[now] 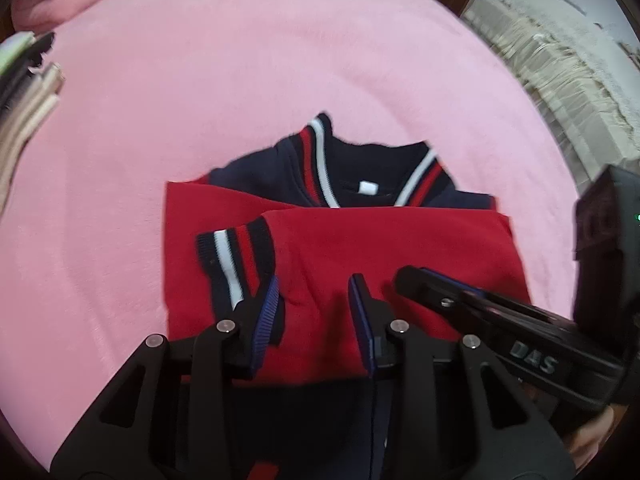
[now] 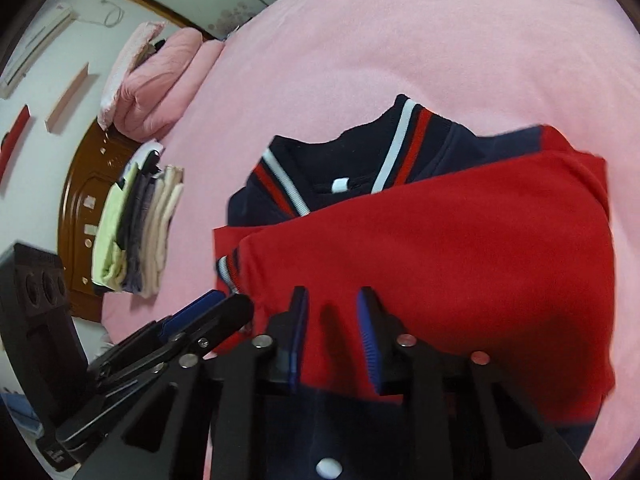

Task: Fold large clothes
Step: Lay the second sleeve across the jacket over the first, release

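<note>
A red and navy jacket [image 1: 384, 248] lies on the pink bed cover [image 1: 200, 120], collar away from me, both red sleeves folded across the body. It also shows in the right wrist view [image 2: 460, 240]. A striped cuff [image 1: 236, 256] lies on the left side. My left gripper [image 1: 314, 300] is open, its blue pads just above the red sleeve near the jacket's lower part. My right gripper [image 2: 332, 312] is open over the same red fabric, close beside the left one. The right gripper's fingers [image 1: 432, 288] show in the left view.
A stack of folded clothes [image 2: 140, 224] sits at the left of the bed, with pink bedding [image 2: 160, 80] beyond it by the wooden headboard [image 2: 84, 200]. A pale textured couch or cover [image 1: 560, 72] lies off the bed's right side.
</note>
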The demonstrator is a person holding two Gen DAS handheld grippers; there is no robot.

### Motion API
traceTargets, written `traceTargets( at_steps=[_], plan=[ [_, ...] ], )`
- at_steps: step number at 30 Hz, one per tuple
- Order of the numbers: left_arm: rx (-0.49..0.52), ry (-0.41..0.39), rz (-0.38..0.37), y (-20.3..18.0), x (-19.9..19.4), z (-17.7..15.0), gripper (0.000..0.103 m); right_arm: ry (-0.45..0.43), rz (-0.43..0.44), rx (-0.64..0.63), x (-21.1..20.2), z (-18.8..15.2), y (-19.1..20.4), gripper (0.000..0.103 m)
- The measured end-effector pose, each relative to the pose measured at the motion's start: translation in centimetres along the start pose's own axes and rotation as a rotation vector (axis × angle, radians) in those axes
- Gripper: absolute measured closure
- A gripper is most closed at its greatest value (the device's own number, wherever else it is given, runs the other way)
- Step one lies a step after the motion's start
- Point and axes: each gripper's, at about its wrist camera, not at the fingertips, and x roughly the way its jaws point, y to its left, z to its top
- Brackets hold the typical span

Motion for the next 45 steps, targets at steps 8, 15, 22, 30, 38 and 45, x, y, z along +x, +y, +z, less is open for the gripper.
traceTargets(
  at_steps=[8,15,22,30,38,45],
  plan=[
    [0.026,-0.013,0.053,1.2,2.2,-0.7,0.083,-0.105,-0.064,0.131,-1.6,0.5,-6.5,0.103],
    [0.051,-0.044,0.03,2.2,1.1,-2.4,0.083,-0.238,-0.173,0.188,-6.3,-1.1,-10.2,0.103],
    [0.029,-0.121,-0.062,1.2,-1.8,-1.0,0.083,-0.265,-0.193,0.048,-6.1,-0.3,-5.6,0.103],
    [-0.027,-0.035,0.082,1.4,3.8,1.9,0.083,-0.135,-0.013,0.08,1.3,2.4,-3.7,0.103],
    [-0.093,-0.062,-0.059,4.1,4.9,1.5,0.083,-0.257,-0.076,0.261,0.0,2.6,-10.6,0.103],
    [-0.229,0.068,-0.125,3.0,3.5,3.3,0.083,-0.291,-0.147,0.273,-2.6,2.4,-8.9,0.102]
  ],
)
